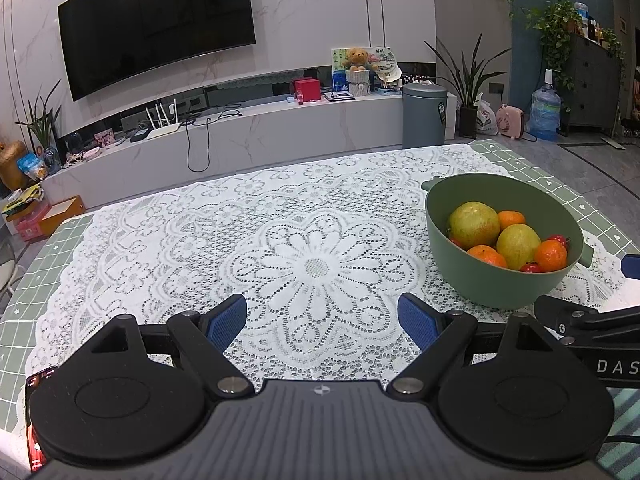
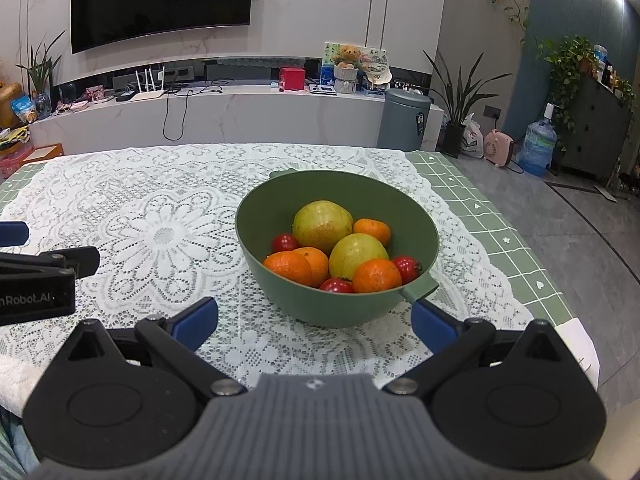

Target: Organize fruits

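Observation:
A green bowl (image 2: pixel 280 292) stands on the lace tablecloth, right of centre. It holds two yellow-green fruits (image 2: pixel 322 222), several oranges (image 2: pixel 376 276) and small red fruits (image 2: pixel 406 268). The bowl also shows in the left wrist view (image 1: pixel 480 280) at the right. My right gripper (image 2: pixel 316 322) is open and empty, its blue pads (image 2: pixel 196 322) just in front of the bowl. My left gripper (image 1: pixel 322 322) is open and empty over the lace flower, left of the bowl. The other gripper's body (image 2: pixel 36 284) shows at the left edge.
The table (image 2: pixel 500 216) has a green grid cloth under white lace (image 1: pixel 280 248). A phone (image 1: pixel 34 420) lies at the near left corner. A white paper (image 2: pixel 580 344) lies at the near right edge. A TV wall, a low cabinet and a grey bin (image 1: pixel 424 114) stand beyond the table.

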Motion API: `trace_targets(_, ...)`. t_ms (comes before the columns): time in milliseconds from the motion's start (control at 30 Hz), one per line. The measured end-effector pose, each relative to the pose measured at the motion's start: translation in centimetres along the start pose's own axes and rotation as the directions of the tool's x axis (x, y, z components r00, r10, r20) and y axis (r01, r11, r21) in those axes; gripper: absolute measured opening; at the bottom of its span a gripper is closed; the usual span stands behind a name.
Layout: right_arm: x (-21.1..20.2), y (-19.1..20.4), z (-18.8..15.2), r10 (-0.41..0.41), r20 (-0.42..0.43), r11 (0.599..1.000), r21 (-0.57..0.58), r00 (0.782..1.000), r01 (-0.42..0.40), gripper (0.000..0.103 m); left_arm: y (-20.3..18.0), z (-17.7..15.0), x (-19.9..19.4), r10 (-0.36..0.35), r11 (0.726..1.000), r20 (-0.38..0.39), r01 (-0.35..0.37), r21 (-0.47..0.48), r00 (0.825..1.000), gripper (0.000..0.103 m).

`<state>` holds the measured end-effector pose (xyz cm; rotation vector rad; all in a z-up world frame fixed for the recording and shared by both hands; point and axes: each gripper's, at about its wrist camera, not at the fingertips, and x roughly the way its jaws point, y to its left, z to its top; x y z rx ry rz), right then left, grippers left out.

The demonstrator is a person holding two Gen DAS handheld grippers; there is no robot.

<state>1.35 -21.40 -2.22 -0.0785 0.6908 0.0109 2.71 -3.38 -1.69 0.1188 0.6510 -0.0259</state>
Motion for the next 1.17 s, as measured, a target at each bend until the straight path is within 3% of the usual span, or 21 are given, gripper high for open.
trace_targets(1167, 0.60, 0.01, -0.30, 0.008, -0.037, 1.000, 0.009, 0.999, -0.008, 0.099, 0.46, 0.05, -0.14, -0.014, 0.999, -0.010, 0.014, -0.032, 1.000, 0.100)
